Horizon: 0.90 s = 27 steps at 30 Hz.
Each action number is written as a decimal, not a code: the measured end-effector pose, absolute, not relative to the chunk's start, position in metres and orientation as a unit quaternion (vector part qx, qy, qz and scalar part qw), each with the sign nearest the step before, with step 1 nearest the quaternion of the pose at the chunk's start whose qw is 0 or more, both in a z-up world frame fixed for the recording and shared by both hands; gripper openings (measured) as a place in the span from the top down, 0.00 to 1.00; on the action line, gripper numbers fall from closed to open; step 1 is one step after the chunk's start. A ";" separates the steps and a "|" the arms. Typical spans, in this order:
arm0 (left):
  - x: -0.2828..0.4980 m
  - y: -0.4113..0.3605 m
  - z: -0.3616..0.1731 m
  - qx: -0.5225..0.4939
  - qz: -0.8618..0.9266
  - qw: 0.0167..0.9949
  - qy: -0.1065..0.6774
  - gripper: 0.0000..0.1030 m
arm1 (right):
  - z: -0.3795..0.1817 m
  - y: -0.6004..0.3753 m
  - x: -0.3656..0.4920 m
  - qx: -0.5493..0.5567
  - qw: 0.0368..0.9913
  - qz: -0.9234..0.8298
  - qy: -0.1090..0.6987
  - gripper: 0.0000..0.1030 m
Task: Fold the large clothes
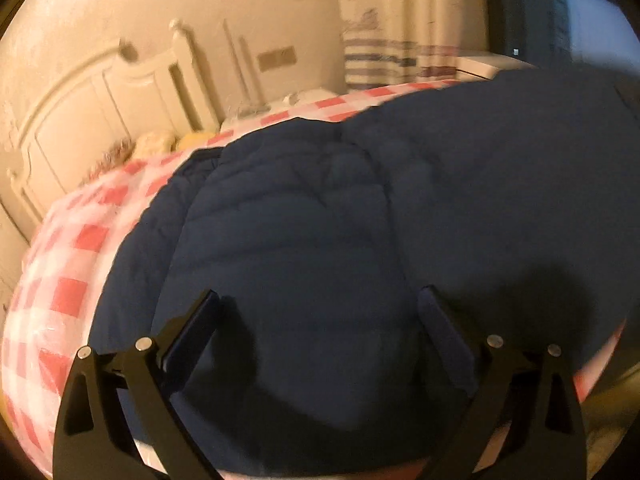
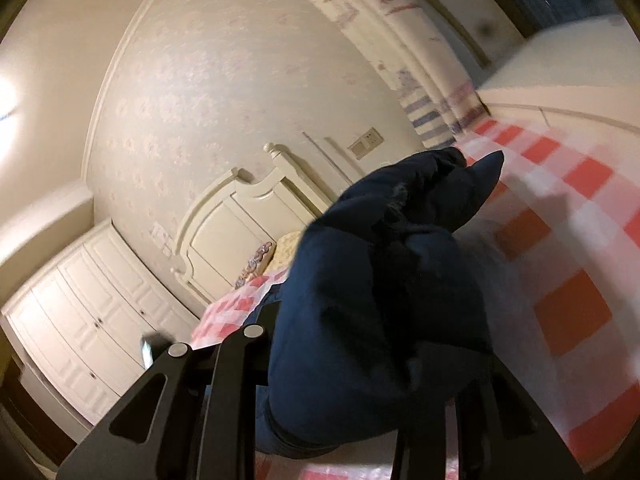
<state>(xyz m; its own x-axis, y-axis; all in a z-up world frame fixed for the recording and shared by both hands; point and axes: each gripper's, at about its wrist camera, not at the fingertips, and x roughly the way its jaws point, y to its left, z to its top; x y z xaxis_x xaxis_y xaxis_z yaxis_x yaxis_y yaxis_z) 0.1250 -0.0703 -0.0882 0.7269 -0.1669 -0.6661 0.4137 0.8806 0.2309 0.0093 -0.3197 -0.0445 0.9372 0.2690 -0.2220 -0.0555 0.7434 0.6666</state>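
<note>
Around you: cream carved headboard (image 2: 240,220) on patterned wallpaper (image 2: 224,80); white panelled wardrobe (image 2: 92,312); striped curtain (image 1: 384,60); dark window (image 1: 560,24); red-checked bedcover (image 1: 60,272).

Bed (image 1: 60,280), red-white checked cover; navy padded jacket (image 1: 320,220) spread on it; pillows (image 1: 156,142) at headboard.

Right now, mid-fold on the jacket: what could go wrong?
1. The right gripper holds a thick bunched wad of the navy padded jacket; the puffy fabric may slip out mid-lift.
2. That wad blocks most of the right wrist view, so placing the fold is partly blind.
3. The left gripper is open above the jacket, pinning nothing, so the body could drag across the checked bedspread.
</note>
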 end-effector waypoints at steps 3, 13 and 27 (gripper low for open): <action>0.118 -0.048 -0.092 0.176 -0.170 0.903 0.352 0.04 | -0.021 -0.294 0.017 0.298 0.938 0.089 0.154 0.66; 0.154 0.105 -0.035 0.005 -0.157 0.906 0.393 0.04 | 0.051 -0.103 0.093 -0.001 0.974 0.124 0.187 0.66; 0.237 0.219 -0.028 -0.258 -0.287 0.806 0.449 0.02 | -0.060 0.093 0.148 -0.296 0.921 0.110 0.227 0.65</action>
<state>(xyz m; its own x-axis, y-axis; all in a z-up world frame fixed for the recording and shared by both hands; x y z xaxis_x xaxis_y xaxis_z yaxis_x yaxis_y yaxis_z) 0.2366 0.2190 -0.0281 0.4321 -0.6935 -0.5765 0.2308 0.7030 -0.6727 0.1479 0.0932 -0.0599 0.8731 0.0684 -0.4827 -0.3367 0.8006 -0.4956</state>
